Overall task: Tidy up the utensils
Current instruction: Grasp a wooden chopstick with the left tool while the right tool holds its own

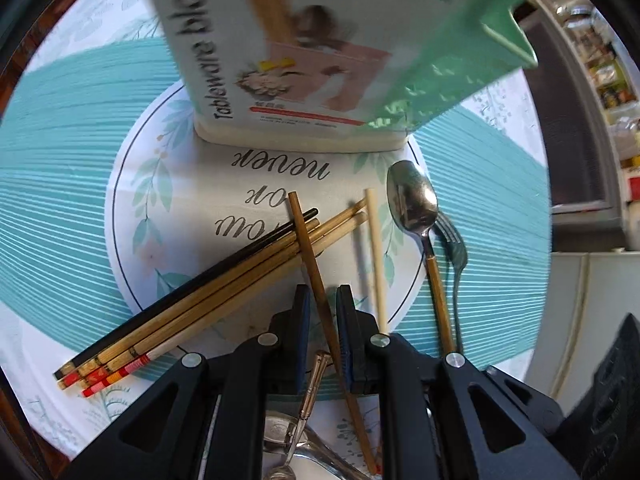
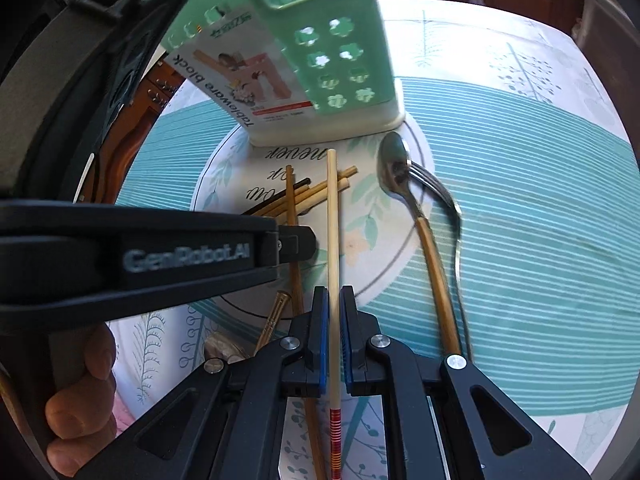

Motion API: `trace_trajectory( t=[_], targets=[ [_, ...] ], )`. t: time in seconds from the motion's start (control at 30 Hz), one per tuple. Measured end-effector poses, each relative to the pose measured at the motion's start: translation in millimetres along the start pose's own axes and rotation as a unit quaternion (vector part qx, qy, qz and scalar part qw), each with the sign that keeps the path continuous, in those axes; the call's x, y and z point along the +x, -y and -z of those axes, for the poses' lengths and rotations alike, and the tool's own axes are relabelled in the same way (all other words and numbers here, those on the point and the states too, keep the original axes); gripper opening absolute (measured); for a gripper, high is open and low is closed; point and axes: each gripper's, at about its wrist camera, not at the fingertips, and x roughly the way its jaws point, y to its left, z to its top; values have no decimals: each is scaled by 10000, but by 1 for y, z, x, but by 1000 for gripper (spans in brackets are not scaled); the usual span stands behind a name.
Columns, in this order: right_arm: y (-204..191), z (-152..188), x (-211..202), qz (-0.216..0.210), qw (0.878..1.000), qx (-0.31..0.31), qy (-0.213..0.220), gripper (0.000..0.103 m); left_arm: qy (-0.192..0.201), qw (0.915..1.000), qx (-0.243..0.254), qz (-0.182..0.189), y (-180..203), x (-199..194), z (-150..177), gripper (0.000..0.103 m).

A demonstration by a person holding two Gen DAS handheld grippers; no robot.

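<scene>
Teal-striped tablecloth, utensil holder, chopsticks, spoon, fork

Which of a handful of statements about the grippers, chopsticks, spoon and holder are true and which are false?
1. The left gripper is shut on a brown chopstick. True.
2. The right gripper is open with nothing between its jaws. False: it is shut on a pale chopstick.
3. The green utensil holder stands on the round placemat. True.
4. The spoon is already in the holder. False: it lies on the mat next to a fork.
5. Several chopsticks lie in a loose pile on the mat. True.
</scene>
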Motion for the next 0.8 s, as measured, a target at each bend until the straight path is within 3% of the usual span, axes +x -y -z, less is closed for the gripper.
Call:
trace_trajectory(
  t=[0.2,0.27,0.4,0.53,0.57,0.67,0.8],
  targets=[
    [15,13,-20,-92,9998,161,102,6,5,9936,531,-999,39,10,4,11],
    [21,19,-26,-98,9996,213,140,6,-6,9927,676,-996,46,12,4,8],
    [32,28,-38,-228,9986,390,270,6,-53,9959,701,-561,48,15,6,3],
    [39,35,-49,-370,9972,500,411,6,237,9980,555,169,36,7,17,3],
    [40,38,-53,-424,9967,515,453,6,366,9970,505,455,33,2,21,3],
    [40,44,-66,-518,9951,537,649,6,838,9916,576,793,29,-17,34,3],
    [37,50,-88,-612,9916,558,997,6,1371,9825,785,984,26,-49,51,3]
  ],
)
